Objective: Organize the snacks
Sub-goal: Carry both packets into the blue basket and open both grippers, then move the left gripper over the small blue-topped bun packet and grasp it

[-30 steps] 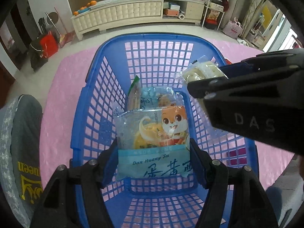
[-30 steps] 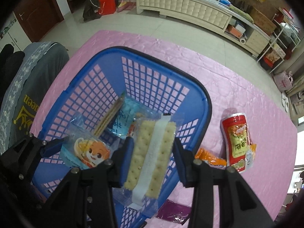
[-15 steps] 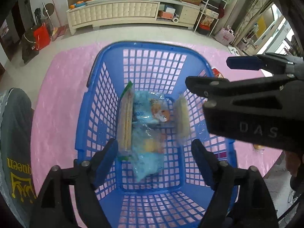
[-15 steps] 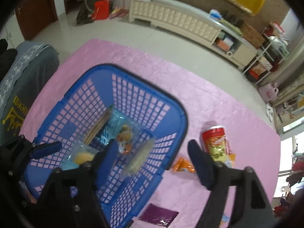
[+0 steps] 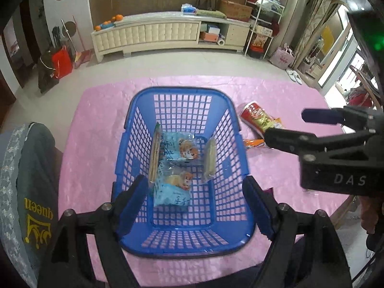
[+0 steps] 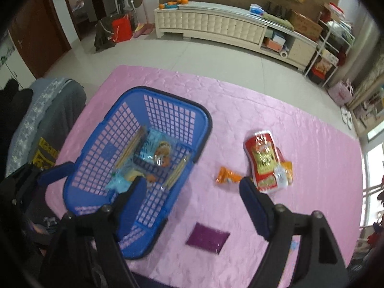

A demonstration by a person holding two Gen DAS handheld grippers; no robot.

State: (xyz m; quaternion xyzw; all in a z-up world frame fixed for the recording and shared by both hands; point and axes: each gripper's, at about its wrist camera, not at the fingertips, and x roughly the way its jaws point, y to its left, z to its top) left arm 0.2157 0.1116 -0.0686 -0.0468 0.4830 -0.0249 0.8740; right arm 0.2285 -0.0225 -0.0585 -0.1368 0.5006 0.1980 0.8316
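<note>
Blue basket (image 5: pixel 134 129) seen on pink tablecloth (image 5: pixel 96 124), open top up.

Contents of basket: two light-blue cartoon snack packs, far one (image 5: pixel 182 147) and near one (image 5: pixel 174 188), lying flat on the mesh floor, overlapping. Cracker pack (image 5: pixel 154 153) stood on edge along the left wall (left-wrist view). Second cracker pack (image 5: pixel 209 159) stood on edge against the right wall.

L gripper (image 5: pixel 195 201): jaws wide apart, nothing between pads; held above near end of basket, pointed steeply down. Jaws were opening within the last sec, then steady. No contact w/ any pack.

R gripper (image 6: pixel 193 200): jaws wide apart, empty; same opening noted within the last sec. In right-wrist view, one finger is seen over basket's near right corner, the other over bare cloth. Also visible at right edge of left-wrist view, clear of basket.

Outside basket, on cloth to its right: red snack bag (image 6: pixel 264 160), w/ yellow pack (image 6: pixel 286 170) partly under it; small orange pack (image 6: pixel 226 176) just beside red bag; purple sachet (image 6: pixel 207 237) nearer, apart from the others.

Grey garment w/ yellow print (image 5: pixel 36 192) at left of table.
</note>
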